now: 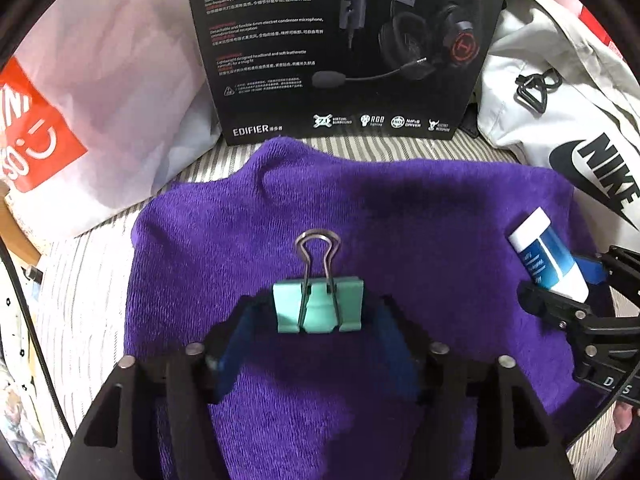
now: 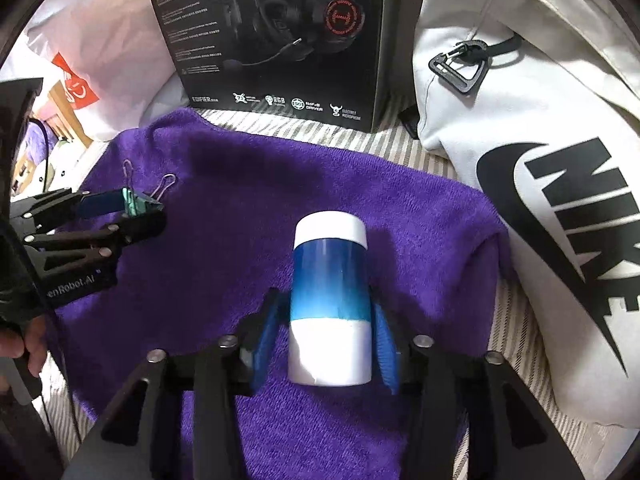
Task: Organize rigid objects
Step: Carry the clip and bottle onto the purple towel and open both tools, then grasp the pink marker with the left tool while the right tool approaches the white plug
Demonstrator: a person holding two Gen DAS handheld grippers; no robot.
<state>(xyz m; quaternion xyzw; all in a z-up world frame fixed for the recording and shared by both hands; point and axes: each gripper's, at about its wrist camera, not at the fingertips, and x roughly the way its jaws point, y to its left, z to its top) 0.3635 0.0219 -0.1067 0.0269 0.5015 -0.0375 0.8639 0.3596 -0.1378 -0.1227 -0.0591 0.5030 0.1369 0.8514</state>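
1. In the left wrist view, on a purple towel (image 1: 400,216): a teal binder clip (image 1: 319,306) lying between the blue pads of the left gripper (image 1: 318,340), jaws parted, gaps on both sides, clip released
2. At the right edge there: a blue-and-white bottle (image 1: 548,256) between the right gripper's fingers
3. In the right wrist view, mid-towel: the right gripper (image 2: 329,344) straddling the bottle, pads slightly apart from its sides, released; black headset box (image 2: 280,40) behind
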